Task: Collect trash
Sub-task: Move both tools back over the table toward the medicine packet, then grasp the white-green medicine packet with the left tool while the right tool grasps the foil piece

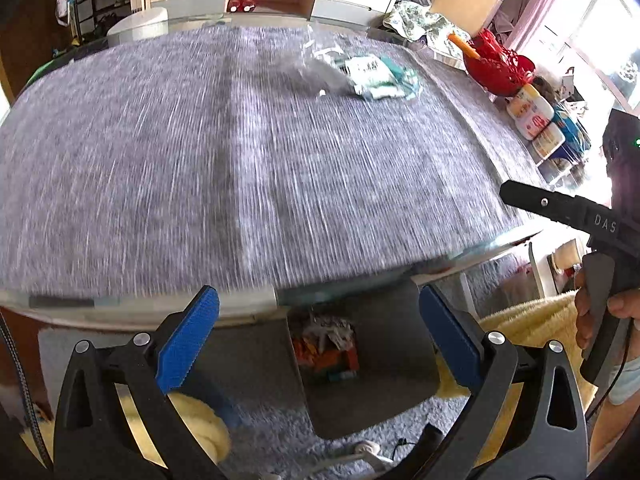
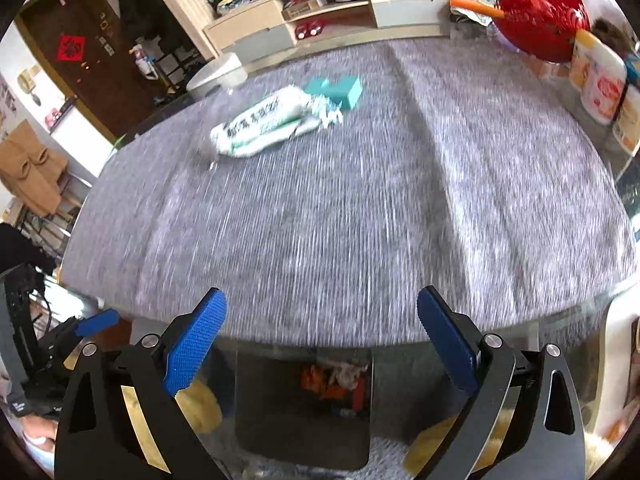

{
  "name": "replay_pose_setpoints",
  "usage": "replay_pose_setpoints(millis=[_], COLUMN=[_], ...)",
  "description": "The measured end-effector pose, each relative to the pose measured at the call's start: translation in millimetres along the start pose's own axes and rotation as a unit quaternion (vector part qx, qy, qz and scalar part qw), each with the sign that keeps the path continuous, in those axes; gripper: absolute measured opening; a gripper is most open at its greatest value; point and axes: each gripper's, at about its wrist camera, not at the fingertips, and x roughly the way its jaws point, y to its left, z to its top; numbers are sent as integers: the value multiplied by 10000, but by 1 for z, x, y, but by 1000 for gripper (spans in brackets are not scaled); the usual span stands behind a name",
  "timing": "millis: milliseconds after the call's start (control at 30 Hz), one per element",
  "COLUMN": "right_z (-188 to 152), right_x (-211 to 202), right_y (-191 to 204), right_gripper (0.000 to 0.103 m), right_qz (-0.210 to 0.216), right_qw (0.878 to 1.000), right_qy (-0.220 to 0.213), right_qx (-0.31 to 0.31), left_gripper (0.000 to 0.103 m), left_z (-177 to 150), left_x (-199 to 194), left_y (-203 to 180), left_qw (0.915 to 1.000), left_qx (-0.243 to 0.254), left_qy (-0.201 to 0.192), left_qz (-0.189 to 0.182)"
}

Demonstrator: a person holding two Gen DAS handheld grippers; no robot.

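Both grippers, left gripper and right gripper, hold their blue-padded fingers wide apart and empty above the grey bin; a crumpled white-and-green wrapper lies on the grey-clothed table.

A wrapper lay on the table, a box just behind it. A bin stood below the table's near edge, trash inside.

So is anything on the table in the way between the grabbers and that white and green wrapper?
No, nothing visible. Only bare grey tablecloth lies between the open right gripper, the open left gripper and the wrapper. The teal box sits behind it.
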Motion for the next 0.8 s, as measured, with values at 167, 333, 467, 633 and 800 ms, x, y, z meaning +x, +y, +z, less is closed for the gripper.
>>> replay_pose_setpoints(millis=[167,333,467,633,800], right_z=[37,73,98,120,129], right_x=[13,34,53,84,101], right_y=[1,5,6,5,3], right_gripper=[97,97,94,68,58], right_qz=[-95,-161,-151,-88,-104], right_qw=[9998,9995,9994,9997,9997], right_qy=[-174,-240,-265,-177,-111], right_qx=[-37,-122,-184,-138,-165], left_gripper=[95,95,95,94,94], left_z=[37,71,100,129,152], left_x=[8,18,25,35,51], left_y=[3,0,-2,-8,-18], left_qw=[9999,9996,9991,9981,9967], left_qx=[53,158,276,447,683], left_qy=[-93,-223,-329,-402,-419], left_qz=[-17,-41,-42,-97,-86])
